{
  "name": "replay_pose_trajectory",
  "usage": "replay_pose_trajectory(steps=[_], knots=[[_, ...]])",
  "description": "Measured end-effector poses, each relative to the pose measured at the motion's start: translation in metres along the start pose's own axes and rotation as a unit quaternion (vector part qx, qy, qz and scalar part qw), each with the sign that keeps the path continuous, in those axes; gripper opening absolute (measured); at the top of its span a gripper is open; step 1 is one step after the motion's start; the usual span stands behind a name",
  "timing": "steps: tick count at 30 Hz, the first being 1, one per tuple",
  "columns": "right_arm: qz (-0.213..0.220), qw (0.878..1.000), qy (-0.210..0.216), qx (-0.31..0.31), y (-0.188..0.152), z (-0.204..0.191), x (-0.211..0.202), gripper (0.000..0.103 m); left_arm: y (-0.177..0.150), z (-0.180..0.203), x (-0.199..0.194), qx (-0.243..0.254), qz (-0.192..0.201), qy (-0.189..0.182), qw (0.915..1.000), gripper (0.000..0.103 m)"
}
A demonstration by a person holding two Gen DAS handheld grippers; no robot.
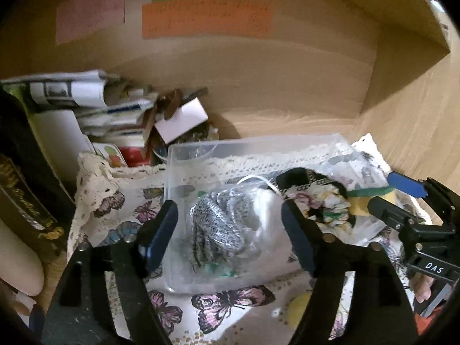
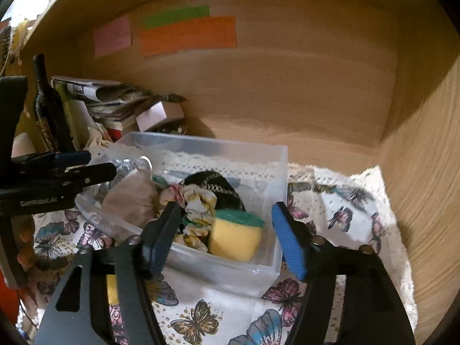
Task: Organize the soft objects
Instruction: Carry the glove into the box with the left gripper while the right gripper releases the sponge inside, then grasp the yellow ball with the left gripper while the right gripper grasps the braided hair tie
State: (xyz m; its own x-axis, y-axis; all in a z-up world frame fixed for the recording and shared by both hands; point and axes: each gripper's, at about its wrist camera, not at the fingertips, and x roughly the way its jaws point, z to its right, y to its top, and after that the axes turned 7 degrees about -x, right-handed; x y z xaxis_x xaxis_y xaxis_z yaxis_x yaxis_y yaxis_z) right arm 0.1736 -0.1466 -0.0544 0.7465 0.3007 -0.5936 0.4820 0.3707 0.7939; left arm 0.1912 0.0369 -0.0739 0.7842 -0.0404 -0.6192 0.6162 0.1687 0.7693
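A clear plastic box (image 2: 276,155) stands on a butterfly-print cloth (image 2: 339,210) inside a wooden shelf. In it lie a yellow sponge with a green top (image 2: 234,237), a floral scrunchie (image 2: 198,201), a black patterned fabric piece (image 2: 215,184) and a bagged grey knit item (image 1: 218,224). My left gripper (image 1: 230,230) is open, its fingers either side of the grey knit bag. My right gripper (image 2: 227,235) is open, its fingers straddling the sponge over the box's near corner. The right gripper also shows in the left wrist view (image 1: 402,198), and the left gripper in the right wrist view (image 2: 72,166).
A pile of papers and small boxes (image 1: 115,115) fills the back left corner, with a dark bottle (image 2: 46,100) beside it. Coloured sticky notes (image 2: 187,34) are on the back wall. The shelf's right wall (image 2: 425,172) is close. A yellow soft thing (image 1: 299,307) lies on the cloth.
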Motion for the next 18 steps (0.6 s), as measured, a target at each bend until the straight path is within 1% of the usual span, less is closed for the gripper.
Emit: replay_pose_trajectory(steps=[2,5,6,7,8,9,10,14,18], knots=[[0.014,1.0,0.001,0.001,0.002,0.0,-0.011,0.069,0.001,0.001,-0.011,0.001,0.014,-0.003,0.9999,0.08],[0.032,0.999,0.0,0.004,0.003,0.0,-0.026,0.079,0.001,0.005,-0.03,0.005,0.042,0.0,0.9991,0.092],[0.041,0.999,-0.002,0.006,0.003,0.0,-0.033,0.086,-0.001,0.007,-0.037,0.007,0.052,0.001,0.9986,0.098],[0.045,0.999,-0.003,0.008,0.003,-0.001,-0.037,0.091,-0.003,0.009,-0.044,0.009,0.061,0.002,0.9981,0.103],[0.049,0.999,-0.003,0.009,0.002,-0.002,-0.04,0.094,-0.005,0.01,-0.05,0.009,0.068,0.003,0.9976,0.103],[0.052,0.999,-0.002,0.01,0.0,-0.003,-0.044,0.101,-0.007,0.011,-0.055,0.01,0.074,0.003,0.9972,0.103],[0.057,0.998,-0.003,0.011,-0.002,-0.004,-0.049,0.103,-0.008,0.012,-0.058,0.013,0.075,0.0,0.9971,0.103],[0.055,0.998,-0.005,0.004,-0.013,-0.011,-0.06,0.103,-0.018,0.017,-0.065,0.019,0.069,-0.013,0.9973,0.103],[0.042,0.999,-0.007,-0.001,-0.029,-0.017,-0.066,0.103,-0.031,0.02,-0.067,0.018,0.057,-0.024,0.9979,0.103]])
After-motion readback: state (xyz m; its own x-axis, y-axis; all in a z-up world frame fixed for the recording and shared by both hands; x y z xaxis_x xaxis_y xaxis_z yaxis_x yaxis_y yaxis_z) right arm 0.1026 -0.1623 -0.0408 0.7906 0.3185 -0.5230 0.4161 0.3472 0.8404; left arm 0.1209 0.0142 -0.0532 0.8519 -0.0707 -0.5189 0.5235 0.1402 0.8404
